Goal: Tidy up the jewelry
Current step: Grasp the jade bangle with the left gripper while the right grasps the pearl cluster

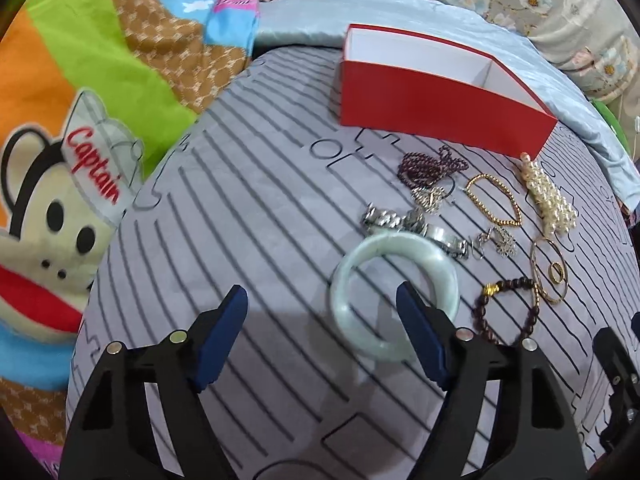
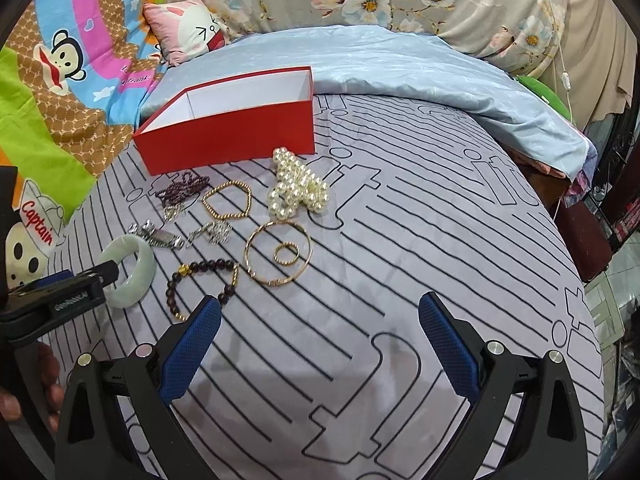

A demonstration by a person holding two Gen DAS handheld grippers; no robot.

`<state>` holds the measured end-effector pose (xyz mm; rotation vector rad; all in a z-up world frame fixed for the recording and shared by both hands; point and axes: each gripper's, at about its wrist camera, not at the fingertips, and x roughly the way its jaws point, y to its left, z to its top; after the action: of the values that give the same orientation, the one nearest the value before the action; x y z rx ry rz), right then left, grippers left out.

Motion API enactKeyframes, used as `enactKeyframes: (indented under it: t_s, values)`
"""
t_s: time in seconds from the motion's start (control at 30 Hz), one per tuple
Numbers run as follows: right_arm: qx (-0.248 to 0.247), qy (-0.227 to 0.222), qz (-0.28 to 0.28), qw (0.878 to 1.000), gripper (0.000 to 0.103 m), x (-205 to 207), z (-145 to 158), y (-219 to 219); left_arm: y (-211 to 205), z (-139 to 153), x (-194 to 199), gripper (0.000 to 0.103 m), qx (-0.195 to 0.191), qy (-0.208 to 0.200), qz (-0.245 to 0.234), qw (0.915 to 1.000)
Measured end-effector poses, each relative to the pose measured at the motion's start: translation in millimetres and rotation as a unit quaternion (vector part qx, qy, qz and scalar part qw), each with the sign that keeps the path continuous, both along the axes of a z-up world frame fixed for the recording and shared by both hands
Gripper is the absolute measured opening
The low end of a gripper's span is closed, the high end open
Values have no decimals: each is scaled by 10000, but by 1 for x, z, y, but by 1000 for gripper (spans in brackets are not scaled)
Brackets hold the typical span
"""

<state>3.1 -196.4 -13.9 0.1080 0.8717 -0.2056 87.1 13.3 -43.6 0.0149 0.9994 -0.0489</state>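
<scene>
A pale green jade bangle (image 1: 400, 242) lies flat on the striped sheet. My left gripper (image 1: 320, 300) stands open over it: the right fingertip is over the bangle's hole and the left one outside, so its left rim lies between the pads, which do not press on it. Beyond lie a silver watch (image 1: 396, 218), dark purple beads (image 1: 424, 168), a gold bead bracelet (image 1: 486, 177), pearls (image 1: 552, 200) and a brown bead bracelet (image 1: 516, 282). An open red box (image 1: 436, 108) stands behind them. My right gripper (image 2: 320, 304) is open over bare sheet, right of the brown bracelet (image 2: 208, 266).
A thin gold bangle (image 2: 247, 252) with a small ring inside lies before the pearls (image 2: 298, 188). A folded blue quilt (image 2: 400, 68) runs along the far side behind the box (image 2: 236, 136). A cartoon-print blanket (image 1: 80, 80) covers the left. The bed drops off at the right.
</scene>
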Motion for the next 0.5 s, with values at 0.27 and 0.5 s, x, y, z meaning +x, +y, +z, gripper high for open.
enactKeyframes:
  t_s: [0.27, 0.5]
  values:
    - [70, 21, 24, 10000, 97, 21, -3, -3, -13, -10, 22, 53, 28, 98, -278, 9996]
    - [311, -5, 77, 9995, 95, 54, -2, -13, -18, -9, 24, 29, -7, 102, -440, 9990]
